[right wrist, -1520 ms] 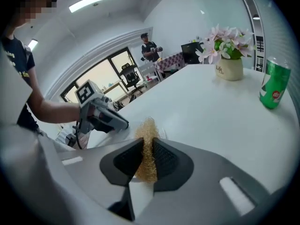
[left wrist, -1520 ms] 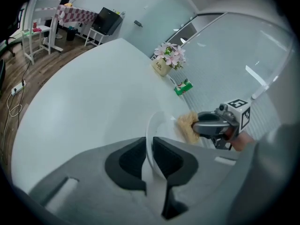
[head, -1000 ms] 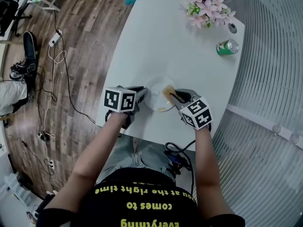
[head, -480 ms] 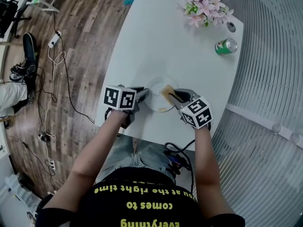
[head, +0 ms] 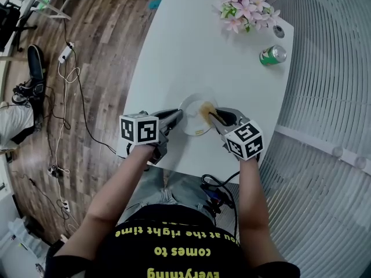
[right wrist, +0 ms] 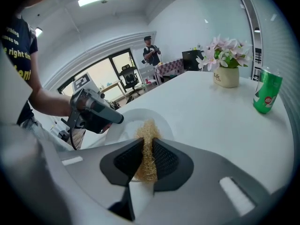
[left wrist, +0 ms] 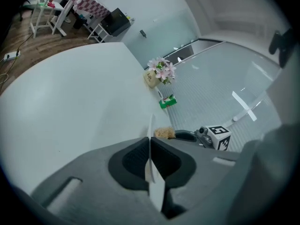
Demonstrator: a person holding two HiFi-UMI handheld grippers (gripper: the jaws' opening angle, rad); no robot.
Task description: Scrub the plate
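A white plate lies near the front edge of the white table. My left gripper is at the plate's left rim. Its jaws are closing, and the pads pinch the rim, which shows edge-on as the plate in the left gripper view. My right gripper is shut on a golden fibrous scrubber, whose tip rests over the plate's right part. The right gripper view shows the scrubber squeezed between the pads, the plate behind it and the left gripper at its far rim.
A green can and a pot of pink flowers stand at the table's far right. A small round object lies between them. Cables trail over the wooden floor at left. A slatted wall runs along the right.
The left gripper has shifted slightly left and turned, and its jaws have closed on the plate's rim. The right gripper and scrubber have barely moved.
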